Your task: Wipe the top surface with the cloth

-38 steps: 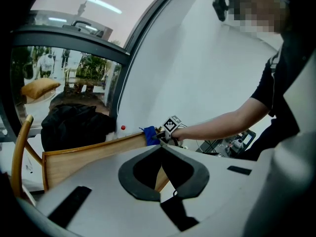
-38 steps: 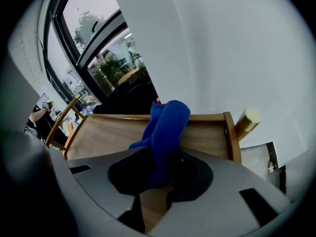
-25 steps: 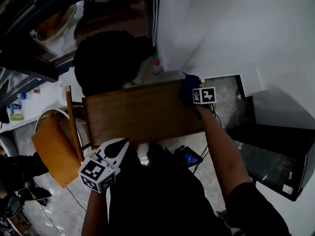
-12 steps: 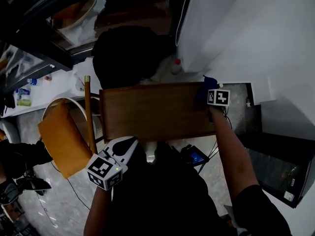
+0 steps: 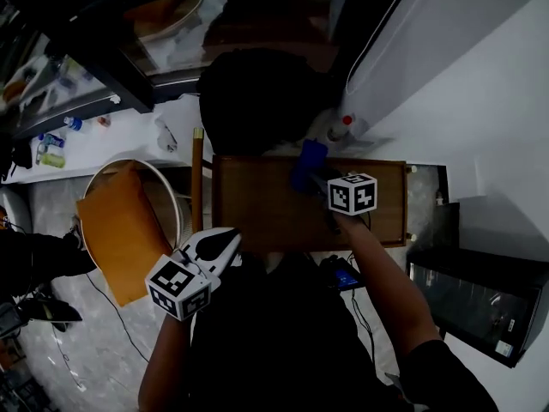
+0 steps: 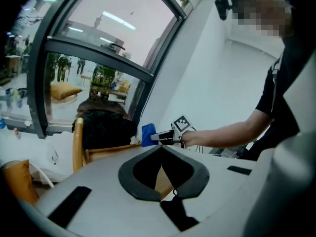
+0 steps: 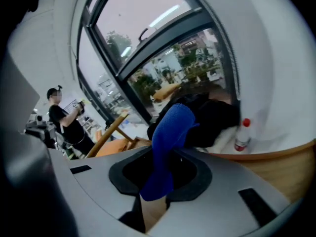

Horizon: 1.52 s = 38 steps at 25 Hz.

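Note:
The brown wooden top surface [image 5: 257,217] lies in the middle of the head view. My right gripper [image 5: 314,178] is shut on a blue cloth [image 5: 309,163], which rests near the surface's far edge, about midway along it. The right gripper view has the cloth [image 7: 168,147] hanging folded out of the shut jaws, above the wood [image 7: 281,169]. My left gripper [image 5: 232,240] hovers at the near edge, shut and holding nothing. From the left gripper view, the cloth [image 6: 148,134] and the right gripper [image 6: 157,138] show beyond its jaws.
A white bottle with a red cap [image 5: 341,127] stands behind the surface by the white wall. A black bundle [image 5: 257,101] sits at the far side. A wooden chair with an orange cushion [image 5: 120,230] is at the left. A black box [image 5: 480,290] lies at the right. A person [image 7: 66,120] stands off to the left.
The right gripper has carried the blue cloth from the far right corner leftward along the far edge toward the middle. The left gripper has stayed at the near edge.

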Each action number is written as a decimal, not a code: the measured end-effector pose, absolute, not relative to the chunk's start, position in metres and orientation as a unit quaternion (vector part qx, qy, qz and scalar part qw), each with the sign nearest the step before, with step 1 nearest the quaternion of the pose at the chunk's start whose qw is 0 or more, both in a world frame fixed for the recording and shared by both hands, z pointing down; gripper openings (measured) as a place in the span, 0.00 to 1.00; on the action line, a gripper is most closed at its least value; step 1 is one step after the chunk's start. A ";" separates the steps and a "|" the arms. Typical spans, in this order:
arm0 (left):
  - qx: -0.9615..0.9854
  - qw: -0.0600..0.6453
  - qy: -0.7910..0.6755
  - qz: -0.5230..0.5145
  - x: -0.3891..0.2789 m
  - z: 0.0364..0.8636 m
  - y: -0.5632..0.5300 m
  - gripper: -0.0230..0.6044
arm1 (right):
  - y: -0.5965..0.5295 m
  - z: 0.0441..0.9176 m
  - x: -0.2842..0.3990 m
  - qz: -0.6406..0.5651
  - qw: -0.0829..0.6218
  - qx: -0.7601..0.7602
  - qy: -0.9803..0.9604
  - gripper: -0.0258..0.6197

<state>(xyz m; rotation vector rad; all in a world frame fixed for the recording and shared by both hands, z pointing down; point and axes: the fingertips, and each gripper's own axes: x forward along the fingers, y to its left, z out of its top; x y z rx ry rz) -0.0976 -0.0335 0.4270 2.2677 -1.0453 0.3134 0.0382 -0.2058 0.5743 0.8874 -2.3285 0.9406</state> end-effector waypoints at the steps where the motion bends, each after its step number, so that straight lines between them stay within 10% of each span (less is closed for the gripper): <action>1: 0.856 0.311 -0.398 0.112 -0.108 0.427 -0.033 0.06 | -0.197 0.575 0.009 0.332 0.245 0.296 -0.861 0.18; 14: 0.834 0.338 -0.419 0.125 -0.190 0.446 0.002 0.06 | -0.136 0.638 -0.190 0.363 0.302 0.139 -0.871 0.18; 38: 0.830 0.339 -0.423 0.135 -0.184 0.449 0.003 0.06 | -0.151 0.685 -0.146 0.268 0.402 0.178 -0.857 0.19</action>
